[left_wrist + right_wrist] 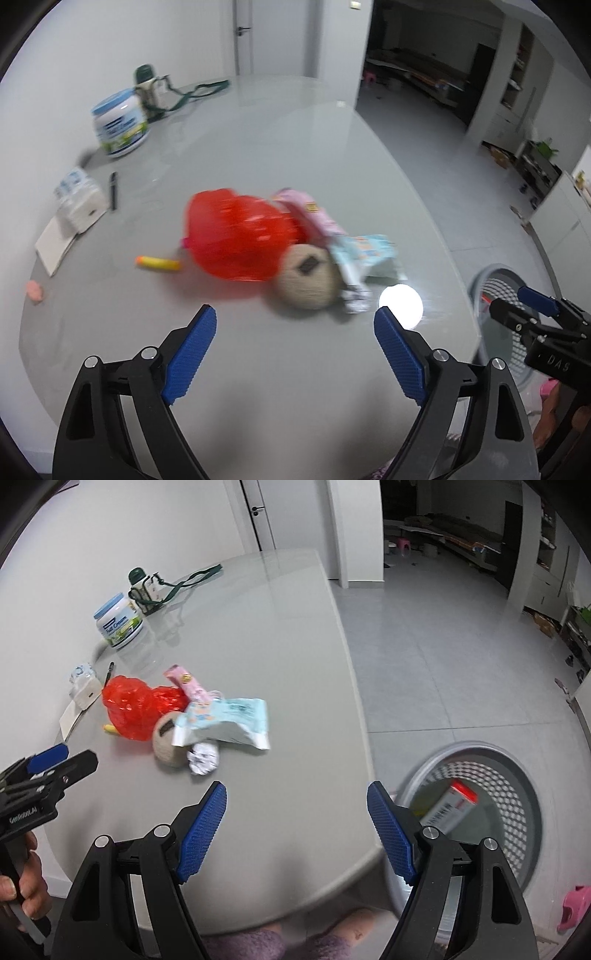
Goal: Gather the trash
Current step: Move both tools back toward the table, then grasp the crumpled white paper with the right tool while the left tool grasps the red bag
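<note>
Both grippers hang over the table with jaws apart and nothing between them.
Left gripper point(295, 332) and right gripper point(295, 805) face the trash pile at twelve o'clock: paper ball point(202, 761), red bag point(136, 707), blue packet point(225, 725); at three o'clock the basket point(517, 775) on the floor already holds a box point(450, 806), seemingly placed for easy drops.

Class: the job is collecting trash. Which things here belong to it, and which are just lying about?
Job: red plastic bag, pale blue wrapper, pink wrapper, crumpled foil, bin.
Lying about: milk powder tub, green-capped bottle, pen.
</note>
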The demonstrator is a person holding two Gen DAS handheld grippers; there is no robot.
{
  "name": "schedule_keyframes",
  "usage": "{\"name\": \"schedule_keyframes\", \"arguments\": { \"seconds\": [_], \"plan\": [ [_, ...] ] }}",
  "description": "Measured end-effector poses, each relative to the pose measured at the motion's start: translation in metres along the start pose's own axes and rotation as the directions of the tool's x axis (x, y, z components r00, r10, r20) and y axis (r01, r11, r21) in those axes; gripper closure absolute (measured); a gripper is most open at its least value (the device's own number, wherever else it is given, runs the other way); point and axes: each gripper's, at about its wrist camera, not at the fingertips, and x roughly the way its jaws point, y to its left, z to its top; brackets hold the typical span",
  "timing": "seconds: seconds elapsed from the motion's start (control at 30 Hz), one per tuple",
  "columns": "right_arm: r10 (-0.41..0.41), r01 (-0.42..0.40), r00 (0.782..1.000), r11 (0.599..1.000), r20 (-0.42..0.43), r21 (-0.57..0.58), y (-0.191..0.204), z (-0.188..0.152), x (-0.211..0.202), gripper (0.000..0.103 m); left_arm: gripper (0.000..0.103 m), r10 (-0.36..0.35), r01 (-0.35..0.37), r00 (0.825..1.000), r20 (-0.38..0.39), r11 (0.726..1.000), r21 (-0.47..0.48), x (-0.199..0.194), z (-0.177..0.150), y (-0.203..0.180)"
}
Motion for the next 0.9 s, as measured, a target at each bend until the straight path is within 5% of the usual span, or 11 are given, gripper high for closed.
{"name": "schedule_keyframes", "arguments": {
  "seconds": [0.33, 0.9],
  "plan": [
    [0.031, -0.033, 0.998, 0.999, -0.06, -0.035, 0.054, 0.007, 0.051, 0.028, 0.017, 0.026, -0.03, 0.998, -0.054, 0.997, -0.073, 0.026, -0.011, 0.068],
    [-0.01, 0.01, 0.997, 1.0, -0.082, 0.003, 0.075, 0.019, 0.121, 0.028, 0.017, 0.001, -0.006, 0.996, -0.088, 0.999, -0.053, 0.047, -0.013, 0.095]
  ]
}}
